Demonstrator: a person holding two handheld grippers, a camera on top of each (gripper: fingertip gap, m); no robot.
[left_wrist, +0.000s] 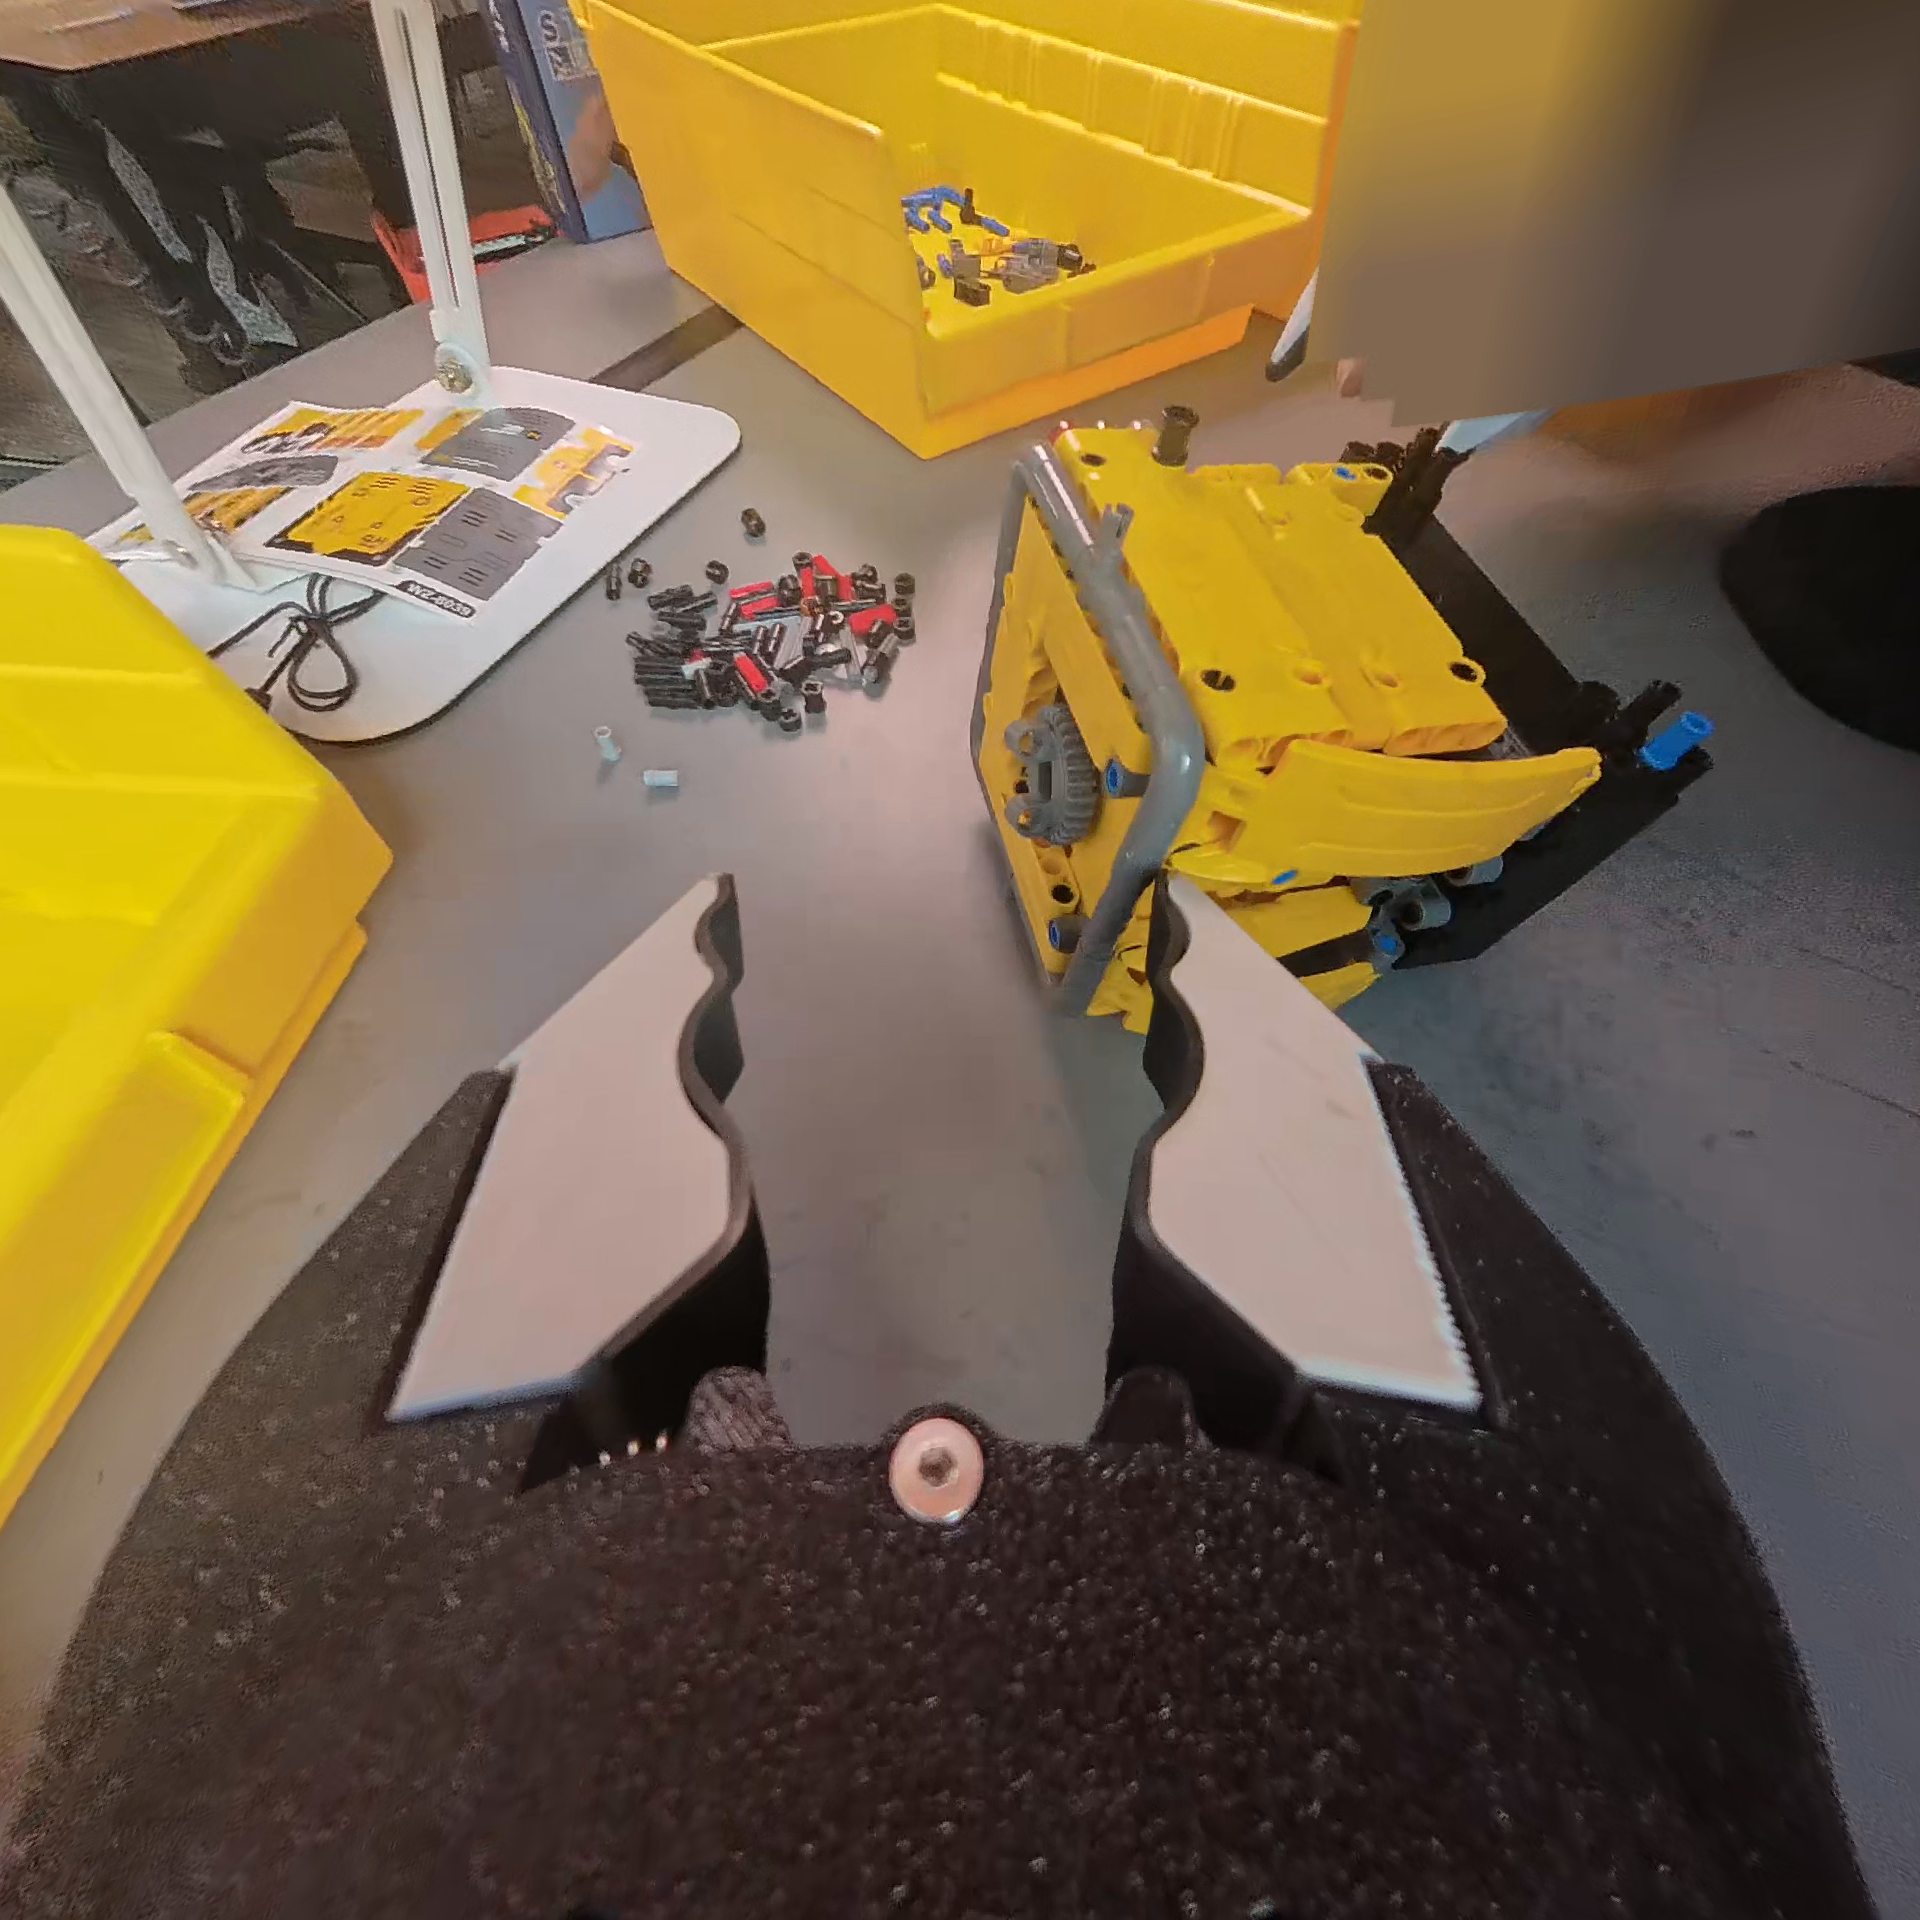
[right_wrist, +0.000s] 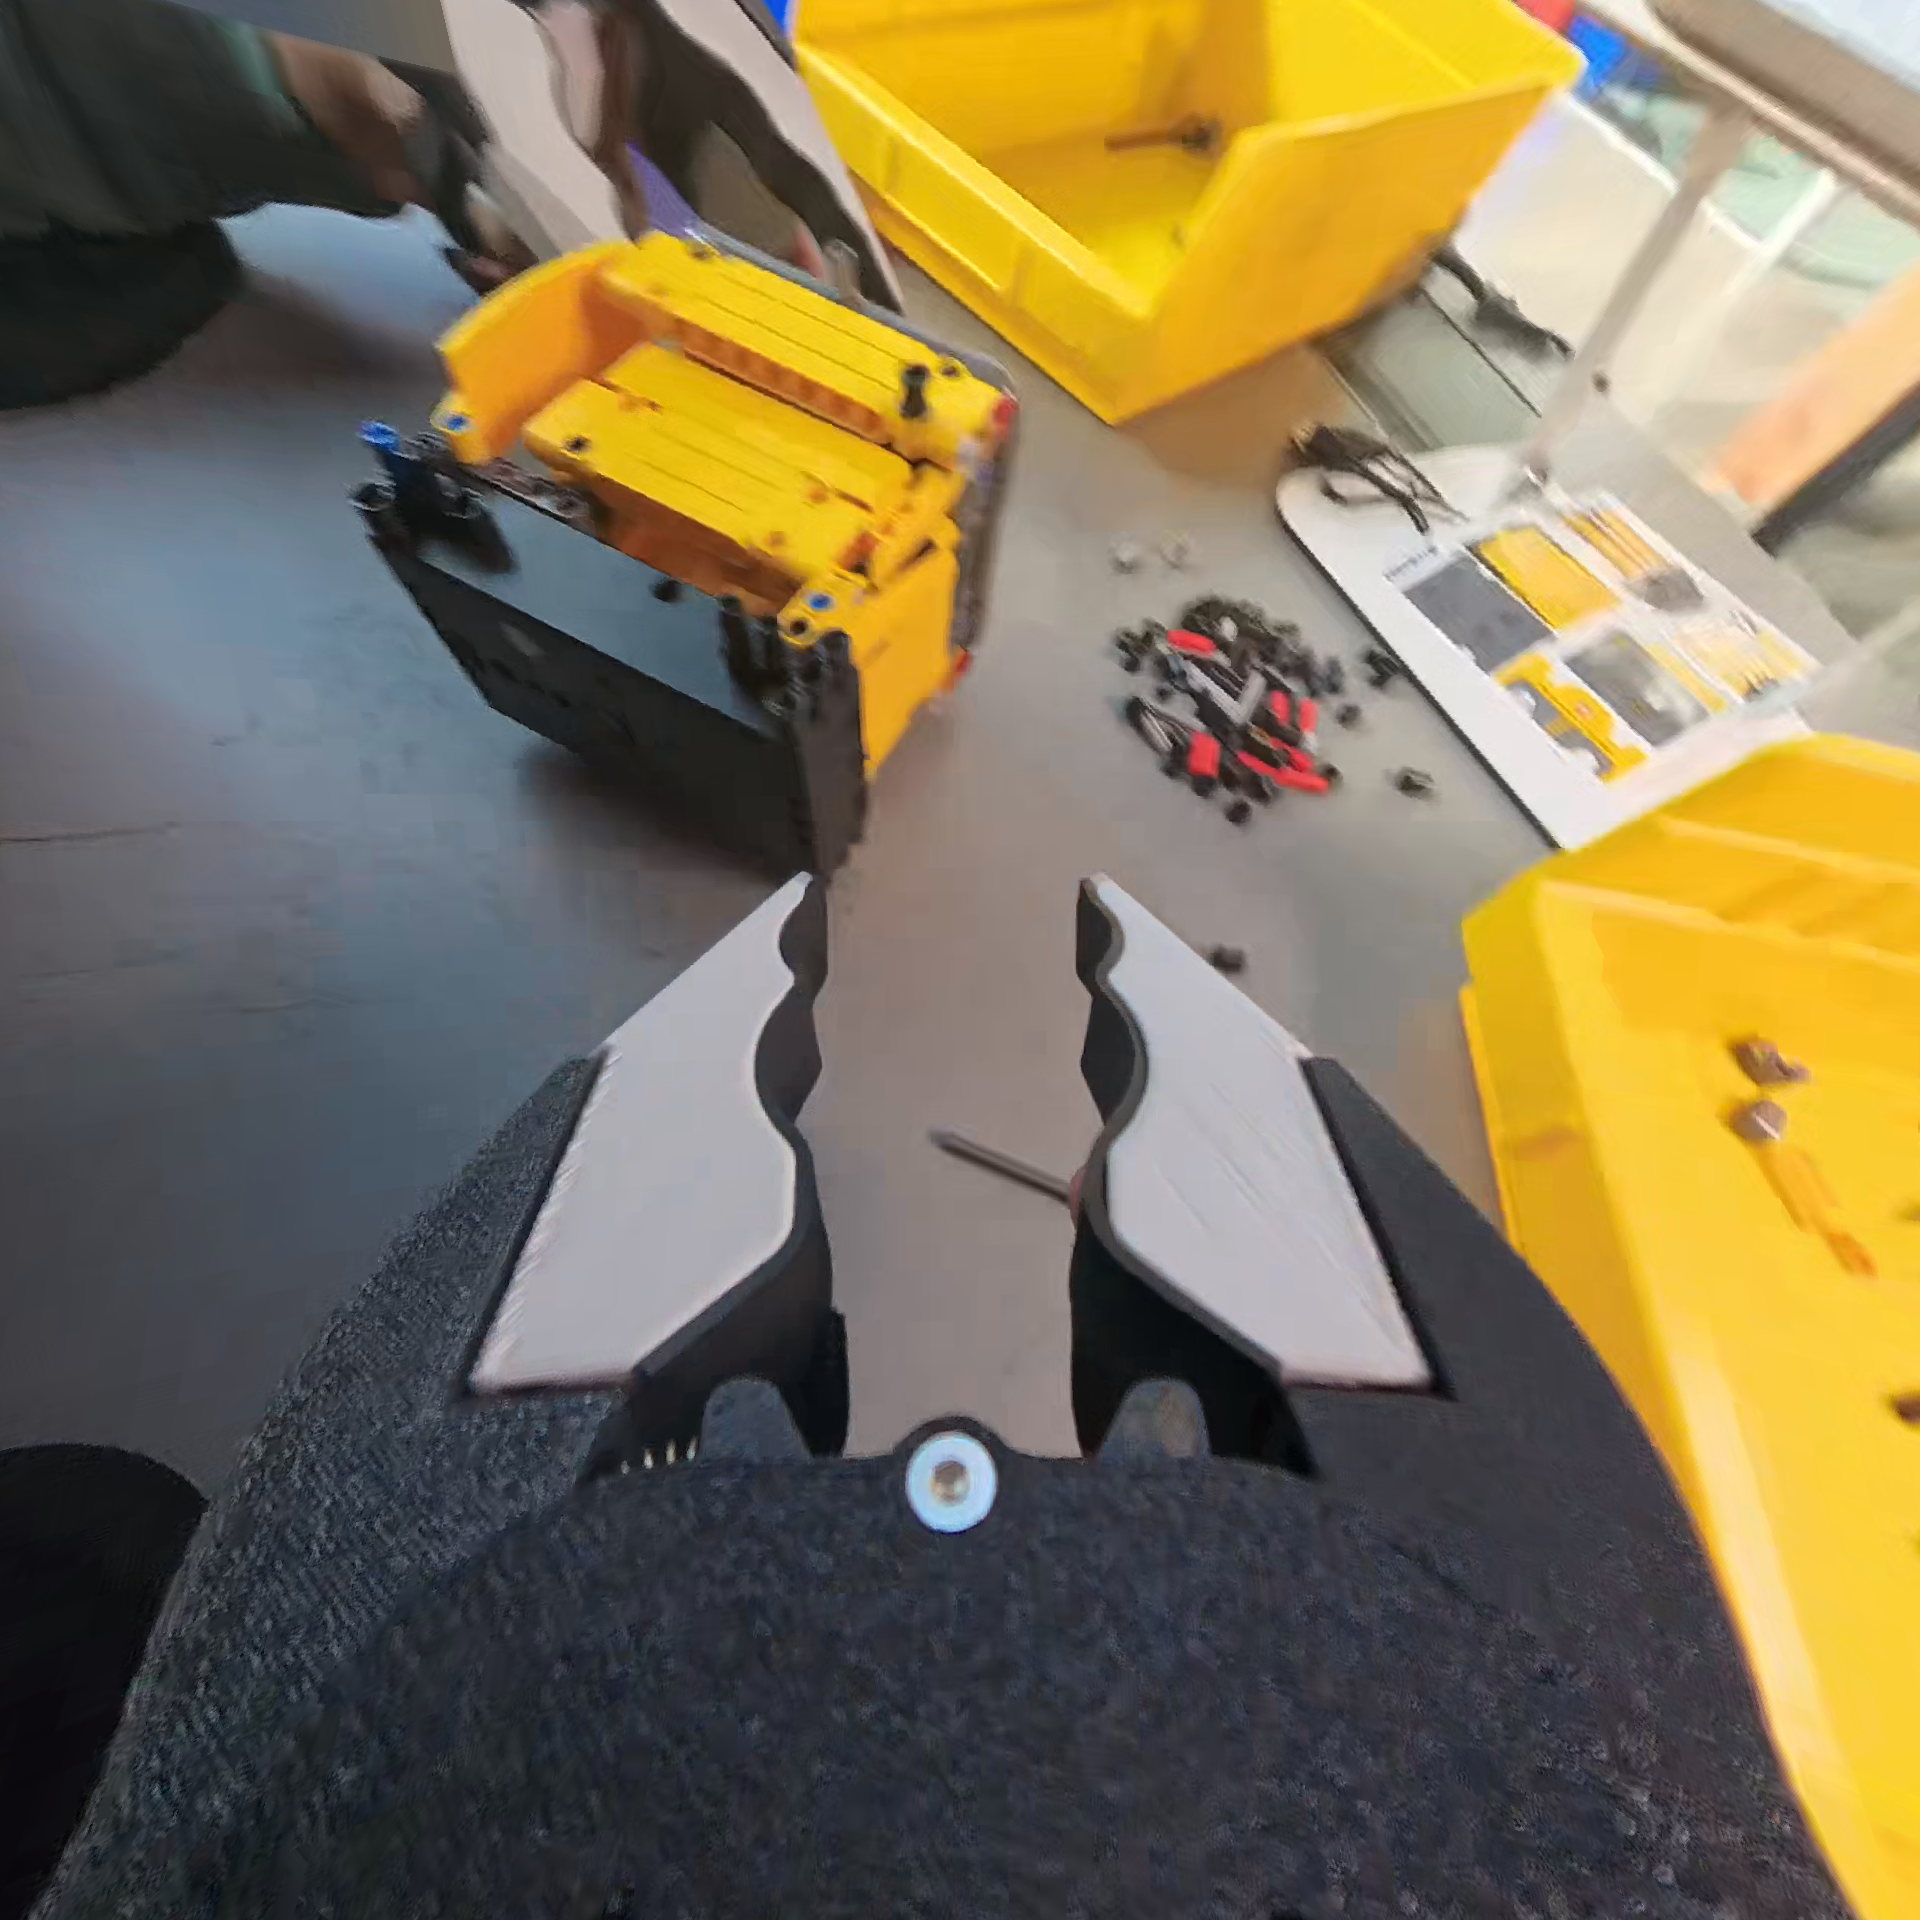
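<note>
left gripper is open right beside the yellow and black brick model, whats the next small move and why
Probably nudge the left gripper a little to its right, so the model's near corner sits between the fingers. The jaws are open and empty, and its right finger already overlaps the corner of the brick model by the grey bent bar; whether they touch is unclear. The right gripper is open and empty too.

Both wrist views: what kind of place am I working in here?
Probably a workbench for building-brick assembly: a grey table with yellow parts bins, a half-built yellow and black model and a pile of loose pins.
</note>
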